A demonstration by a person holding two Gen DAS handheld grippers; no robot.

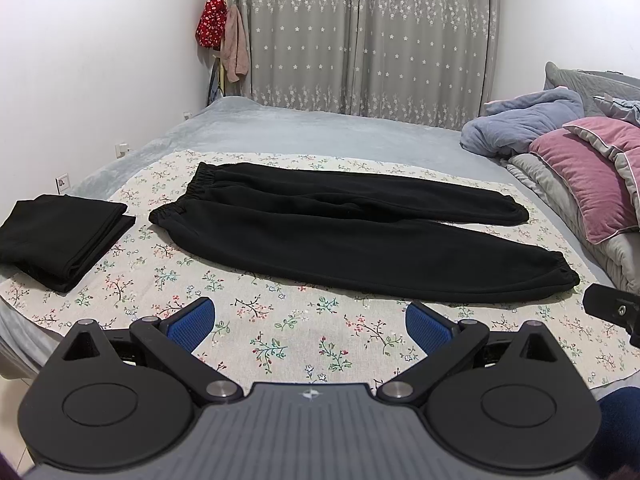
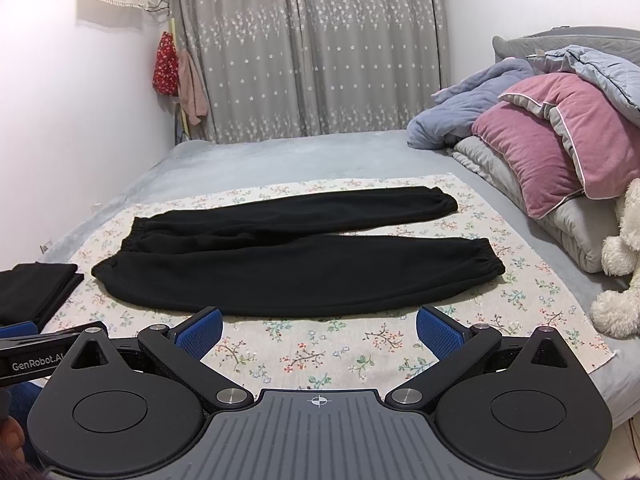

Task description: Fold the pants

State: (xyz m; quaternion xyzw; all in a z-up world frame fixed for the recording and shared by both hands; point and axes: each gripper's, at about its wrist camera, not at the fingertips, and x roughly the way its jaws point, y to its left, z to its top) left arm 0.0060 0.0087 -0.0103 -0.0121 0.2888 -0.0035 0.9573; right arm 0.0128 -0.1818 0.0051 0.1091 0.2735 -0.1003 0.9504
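While both tools hover low over the near edge of the bed point(image 2: 248, 156), the left hand-held gripper point(image 1: 310, 326) has its 2 blue-padded fingers spread wide with nothing between them, and the right hand-held gripper point(image 2: 318, 330) is spread and empty in the same way. Under them lies a floral cloth point(image 1: 280, 340) laid over the grey bedcover. Just beyond the fingertips, black pants point(image 1: 352, 236) lie flat and unfolded on that cloth, waistband toward the left, 2 legs running rightward and parting slightly near the elastic cuffs. Nothing rests on the pants. Left of the waistband, a short gap away, sits a folded black garment point(image 1: 64, 236) on the cloth's left end. At the right side of the bed a pile of bedding crowds in: a pink pillow point(image 2: 560, 136), grey and blue quilts point(image 2: 472, 104), and a white plush toy point(image 2: 620, 272) nearest the cloth's right corner. Farther back, grey star-patterned curtains point(image 2: 312, 48) cover the wall, with a red floral bag point(image 1: 210, 16) and a pink cloth hanging at their left.
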